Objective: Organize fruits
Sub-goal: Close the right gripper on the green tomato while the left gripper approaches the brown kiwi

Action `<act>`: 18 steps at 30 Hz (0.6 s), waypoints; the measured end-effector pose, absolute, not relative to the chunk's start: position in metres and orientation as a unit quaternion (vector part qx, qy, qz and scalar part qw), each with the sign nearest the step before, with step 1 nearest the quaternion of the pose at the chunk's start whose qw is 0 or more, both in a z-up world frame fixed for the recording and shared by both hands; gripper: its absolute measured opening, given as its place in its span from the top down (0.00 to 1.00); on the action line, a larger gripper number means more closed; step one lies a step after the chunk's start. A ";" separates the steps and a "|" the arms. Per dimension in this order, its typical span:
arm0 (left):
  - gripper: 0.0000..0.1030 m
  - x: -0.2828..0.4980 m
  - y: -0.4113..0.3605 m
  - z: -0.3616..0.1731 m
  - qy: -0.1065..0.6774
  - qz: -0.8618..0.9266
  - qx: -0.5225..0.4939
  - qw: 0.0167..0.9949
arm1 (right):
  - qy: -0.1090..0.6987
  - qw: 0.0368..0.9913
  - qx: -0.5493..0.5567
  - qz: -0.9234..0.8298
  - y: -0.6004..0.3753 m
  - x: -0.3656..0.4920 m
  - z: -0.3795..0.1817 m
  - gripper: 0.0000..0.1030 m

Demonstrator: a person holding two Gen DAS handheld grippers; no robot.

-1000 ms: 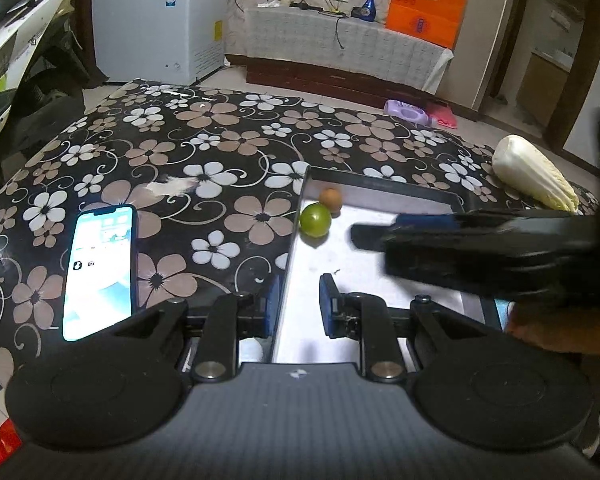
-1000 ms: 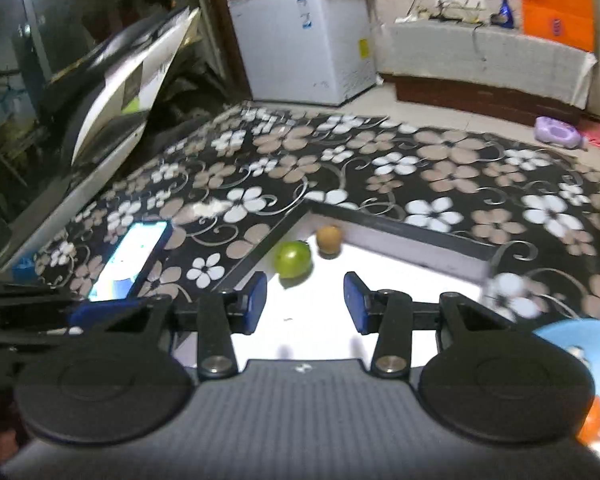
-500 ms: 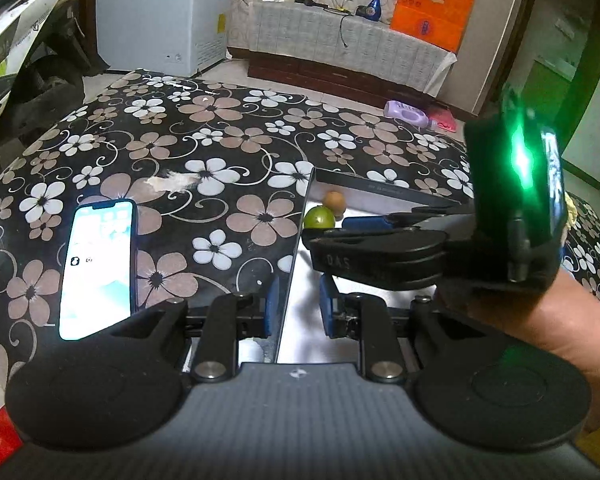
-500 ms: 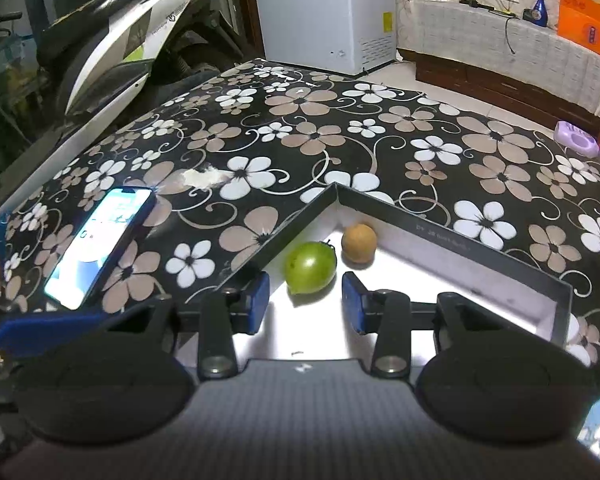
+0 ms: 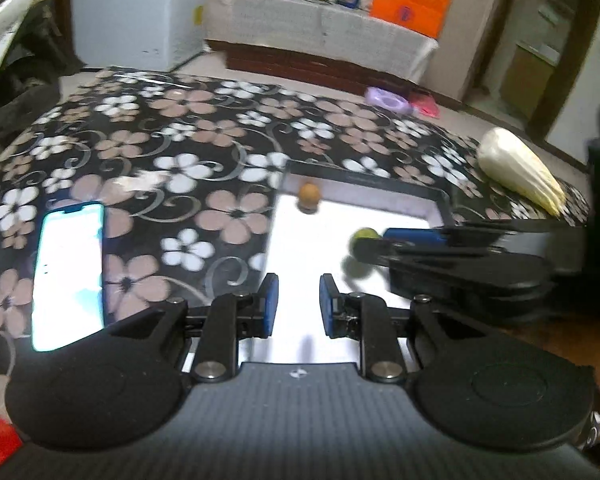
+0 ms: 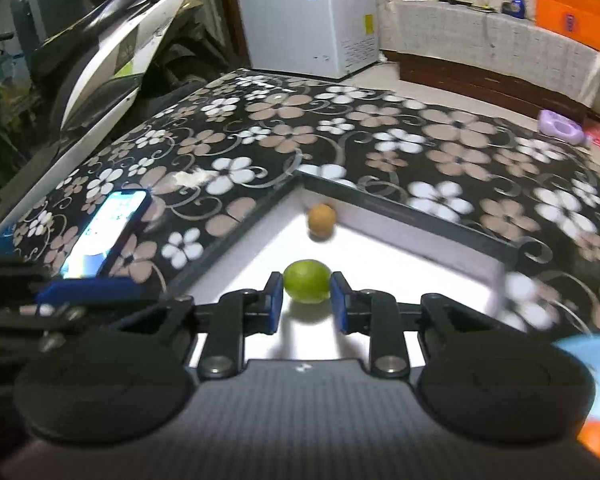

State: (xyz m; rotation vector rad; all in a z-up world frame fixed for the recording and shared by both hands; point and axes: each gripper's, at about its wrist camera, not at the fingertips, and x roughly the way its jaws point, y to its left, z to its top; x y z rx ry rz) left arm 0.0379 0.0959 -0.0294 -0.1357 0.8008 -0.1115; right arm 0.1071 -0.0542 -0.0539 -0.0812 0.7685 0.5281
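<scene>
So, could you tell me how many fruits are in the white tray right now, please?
2. A green lime sits between the right gripper fingers, mid-tray; a small brown fruit lies near the tray far corner. Others may hide behind the grippers.

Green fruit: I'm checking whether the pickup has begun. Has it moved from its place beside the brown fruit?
Yes. The green fruit now sits between the right gripper fingers, away from the brown fruit in the tray corner.
</scene>
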 end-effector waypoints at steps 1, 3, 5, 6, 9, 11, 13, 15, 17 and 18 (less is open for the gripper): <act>0.75 0.040 0.092 -0.031 0.392 -0.057 -0.061 0.916 | 0.372 0.894 -0.037 0.248 -0.062 0.103 -0.052 0.73; 0.75 0.047 0.084 -0.035 0.399 -0.057 -0.049 0.914 | 0.378 0.896 -0.036 0.228 -0.076 0.099 -0.052 0.73; 0.75 0.053 0.078 -0.039 0.406 -0.054 -0.045 0.911 | 0.379 0.899 -0.048 0.215 -0.082 0.099 -0.055 0.73; 0.75 0.055 0.077 -0.041 0.409 -0.053 -0.044 0.910 | 0.381 0.899 -0.047 0.212 -0.085 0.100 -0.057 0.73; 0.75 0.056 0.072 -0.043 0.410 -0.049 -0.035 0.910 | 0.389 0.894 -0.049 0.217 -0.087 0.103 -0.066 0.75; 0.75 0.055 0.074 -0.042 0.405 -0.044 -0.035 0.913 | 0.389 0.890 -0.061 0.231 -0.084 0.103 -0.067 0.72; 0.75 0.053 0.078 -0.039 0.396 -0.042 -0.042 0.916 | 0.394 0.880 -0.069 0.255 -0.081 0.101 -0.065 0.68; 0.75 0.053 0.082 -0.036 0.388 -0.043 -0.048 0.919 | 0.386 0.875 -0.086 0.277 -0.077 0.099 -0.062 0.53; 0.75 0.054 0.082 -0.035 0.386 -0.042 -0.050 0.920 | 0.371 0.878 -0.102 0.283 -0.072 0.099 -0.061 0.52; 0.75 0.056 0.082 -0.036 0.388 -0.041 -0.051 0.920 | 0.369 0.879 -0.103 0.285 -0.069 0.102 -0.061 0.52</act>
